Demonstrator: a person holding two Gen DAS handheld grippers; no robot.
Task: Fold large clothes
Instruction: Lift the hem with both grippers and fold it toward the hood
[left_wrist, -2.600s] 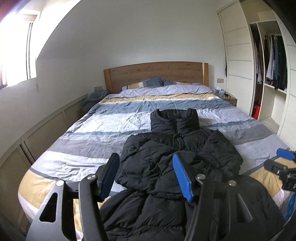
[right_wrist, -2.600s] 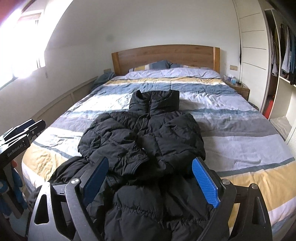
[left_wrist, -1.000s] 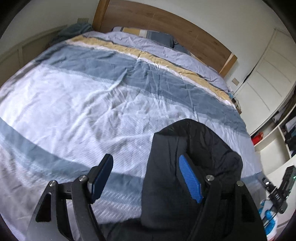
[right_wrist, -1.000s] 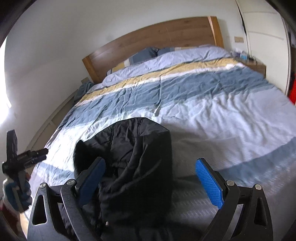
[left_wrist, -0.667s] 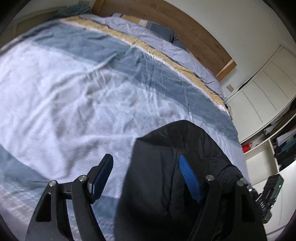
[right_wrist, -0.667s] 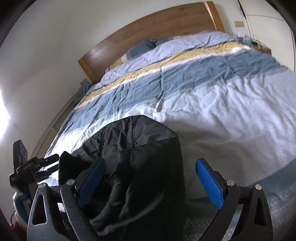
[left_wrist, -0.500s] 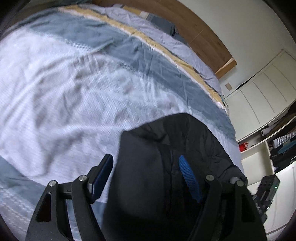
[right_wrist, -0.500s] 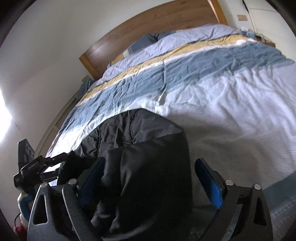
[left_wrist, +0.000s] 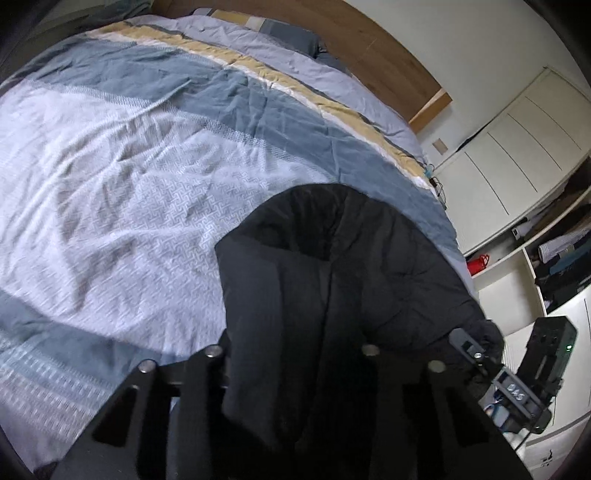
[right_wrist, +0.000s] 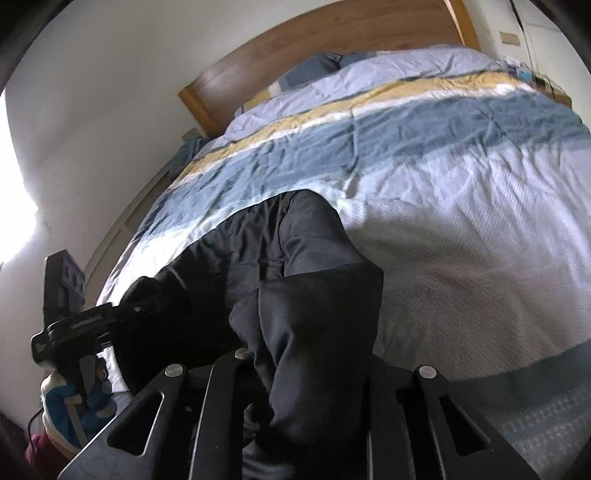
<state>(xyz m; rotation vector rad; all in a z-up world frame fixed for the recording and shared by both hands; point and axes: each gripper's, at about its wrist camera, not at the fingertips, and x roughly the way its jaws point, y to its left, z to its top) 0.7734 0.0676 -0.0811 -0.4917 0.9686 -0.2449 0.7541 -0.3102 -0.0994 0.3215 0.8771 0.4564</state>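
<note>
Left wrist view, hand-held gripper: the left hand-held gripper has just been closing; its jaws now pinch the black fabric, the pads buried in it.
Left wrist view, jacket place: the black puffer jacket lies on the bed, right of centre, its near part running between the fingers and over the frame.
Left wrist view, jacket look: black, quilted, matte; a rounded hood or collar end points to the far side, with a deep fold across it.
Left wrist view, other tool: the right hand-held gripper shows at the near right, at the jacket's right edge.
Right wrist view, hand-held gripper: the right hand-held gripper has just been closing; its jaws are together on a thick bunch of jacket cloth.
Right wrist view, jacket place: the jacket stretches from the jaws leftward over the striped duvet, toward the left hand-held gripper at its left edge.
Right wrist view, jacket look: smooth dark panel in front, puffed seams behind, edges hanging in soft folds.
Right wrist view, person: a gloved hand, blue and white, holds the left tool's handle.
</note>
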